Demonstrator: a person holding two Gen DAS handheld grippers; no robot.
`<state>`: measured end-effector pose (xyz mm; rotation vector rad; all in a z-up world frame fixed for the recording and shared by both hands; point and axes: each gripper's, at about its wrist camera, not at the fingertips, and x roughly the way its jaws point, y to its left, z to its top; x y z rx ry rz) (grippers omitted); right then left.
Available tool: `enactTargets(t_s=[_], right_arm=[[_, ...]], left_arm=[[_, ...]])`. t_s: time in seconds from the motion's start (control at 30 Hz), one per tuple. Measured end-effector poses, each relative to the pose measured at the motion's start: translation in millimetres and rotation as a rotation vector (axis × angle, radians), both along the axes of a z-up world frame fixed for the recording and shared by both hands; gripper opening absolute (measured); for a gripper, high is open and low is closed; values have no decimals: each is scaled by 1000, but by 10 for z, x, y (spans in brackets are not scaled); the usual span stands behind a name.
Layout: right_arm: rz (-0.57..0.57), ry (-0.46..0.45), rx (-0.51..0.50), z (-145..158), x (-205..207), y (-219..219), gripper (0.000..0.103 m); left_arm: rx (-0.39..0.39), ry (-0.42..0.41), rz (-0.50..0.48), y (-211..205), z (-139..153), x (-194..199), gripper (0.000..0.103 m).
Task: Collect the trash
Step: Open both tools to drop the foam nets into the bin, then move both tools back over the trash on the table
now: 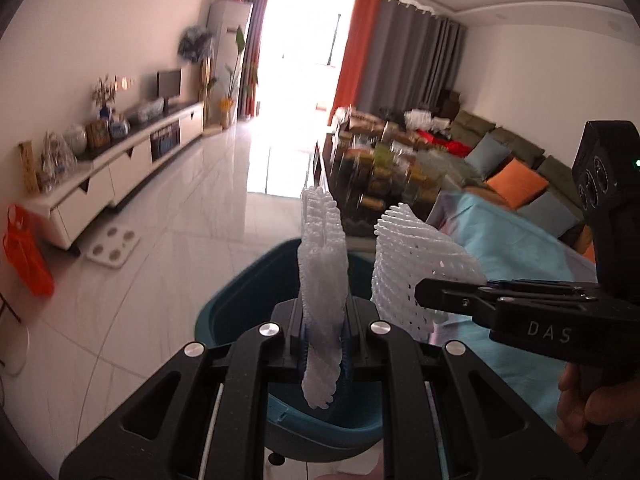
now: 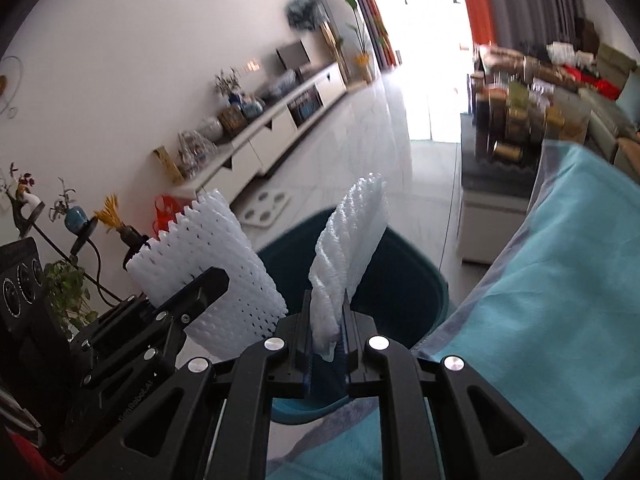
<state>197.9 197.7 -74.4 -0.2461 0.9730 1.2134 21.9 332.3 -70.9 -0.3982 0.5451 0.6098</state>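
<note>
My left claw point(image 1: 323, 344) is squeezed tight on a white foam net point(image 1: 322, 280), and the net stands straight up in the middle of the left picture. My right claw point(image 2: 326, 354) is squeezed tight on another white foam net point(image 2: 348, 252), which leans up and a bit to the right in the middle of the right picture. Each claw shows in the other picture too, so they are close side by side. The dark blue bin point(image 1: 240, 308) sits low in the middle of both pictures, right under and just past the two nets, with its open mouth facing up. I think both nets are almost over the bin, and both claws look about as near to it, so the next thing may be to let go and drop them in. A light blue cloth point(image 2: 560, 300) fills the lower right of the right picture, beside the bin. The floor point(image 1: 180, 220) is shiny white tile. A long white cabinet point(image 1: 120, 168) runs along the left wall, a sofa point(image 1: 520, 160) with pillows is on the right, and a bright window with orange and gray curtains is at the top.
</note>
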Motion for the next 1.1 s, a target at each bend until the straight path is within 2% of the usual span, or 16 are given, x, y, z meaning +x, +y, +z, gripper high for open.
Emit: enactTargets(t_s=[0.1,0.17,0.2,0.23,0.27,0.33,0.37,0.47,0.53,0.57,0.6,0.67,0.77,0.93,1.03,1.1], right_arm=[[-1,44,-38,-181,6,126,11],[10,79,-64,-233,5,203,17],[1,71,-64,-226,3,219,29],[-6,58,-64,-204,-6,221,49],[-8,56,-58,-179,-9,212,55],[-27,30,-51,-133,-7,182,57],[-35,36,-43,-127,9,164,57],[-70,37,-19,-113,99,95,57],[-85,51,4,-82,157,15,57],[-97,45,15,-60,177,-25,57],[-108,38,26,-31,188,-70,59],[-122,30,40,-11,225,-137,66],[-145,-30,57,57,197,-255,79],[-177,-126,82,179,143,-452,94],[-193,-164,98,250,128,-565,96],[-205,-191,105,278,114,-663,96]], left_arm=[[-72,31,-9,135,-214,201,13],[-110,50,-14,173,-360,335,13],[-116,56,0,213,-404,383,16],[-118,57,3,220,-450,427,27],[-118,60,10,249,-465,463,33],[-108,54,27,269,-491,509,48],[-104,53,25,255,-491,520,50],[-84,45,42,176,-454,505,65],[-76,17,65,116,-346,407,75],[-72,3,79,116,-305,374,77],[-67,-7,86,107,-264,302,80],[-64,-44,119,123,-148,192,96],[-92,-109,172,145,10,-84,98],[-153,-153,291,151,165,-429,98],[-148,-137,383,81,237,-622,98],[-126,-159,368,-22,298,-721,98]])
